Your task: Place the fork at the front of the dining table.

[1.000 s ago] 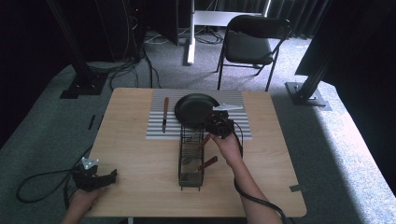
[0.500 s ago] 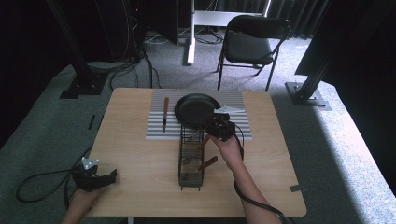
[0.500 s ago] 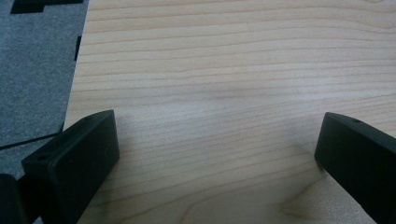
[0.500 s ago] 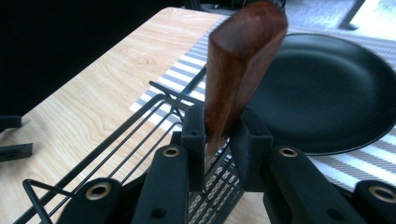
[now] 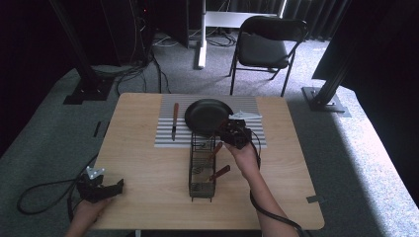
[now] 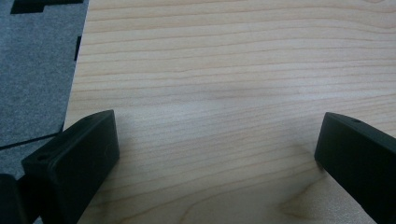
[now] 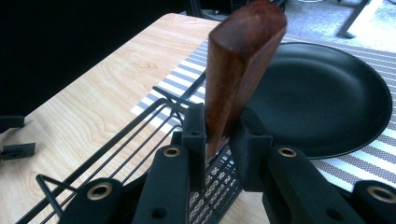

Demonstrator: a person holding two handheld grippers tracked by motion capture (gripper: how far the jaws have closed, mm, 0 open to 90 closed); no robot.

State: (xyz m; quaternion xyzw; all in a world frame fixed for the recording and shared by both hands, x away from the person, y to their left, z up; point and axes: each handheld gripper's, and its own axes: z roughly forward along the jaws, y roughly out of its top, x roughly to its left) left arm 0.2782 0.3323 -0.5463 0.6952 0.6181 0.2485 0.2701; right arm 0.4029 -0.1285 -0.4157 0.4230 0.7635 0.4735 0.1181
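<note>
My right gripper (image 7: pixel 217 130) is shut on a brown wooden handle (image 7: pixel 238 70) that sticks up between its jaws. It hovers at the far right end of a black wire basket (image 5: pixel 202 170), whose rim (image 7: pixel 116 135) runs down to the left. In the high view, this right gripper (image 5: pixel 236 133) sits between the basket and a black round plate (image 5: pixel 207 116). Another wooden-handled utensil (image 5: pixel 220 173) leans out of the basket's right side. My left gripper (image 5: pixel 99 189) rests open at the table's near left corner. Its jaws (image 6: pixel 215 149) stand wide apart over bare wood.
A grey striped mat (image 5: pixel 247 140) lies under the plate. A knife with a wooden handle (image 5: pixel 174 121) lies on its left part. A folding chair (image 5: pixel 264 49) stands beyond the table. A cable (image 5: pixel 44 190) trails off the left edge onto the carpet.
</note>
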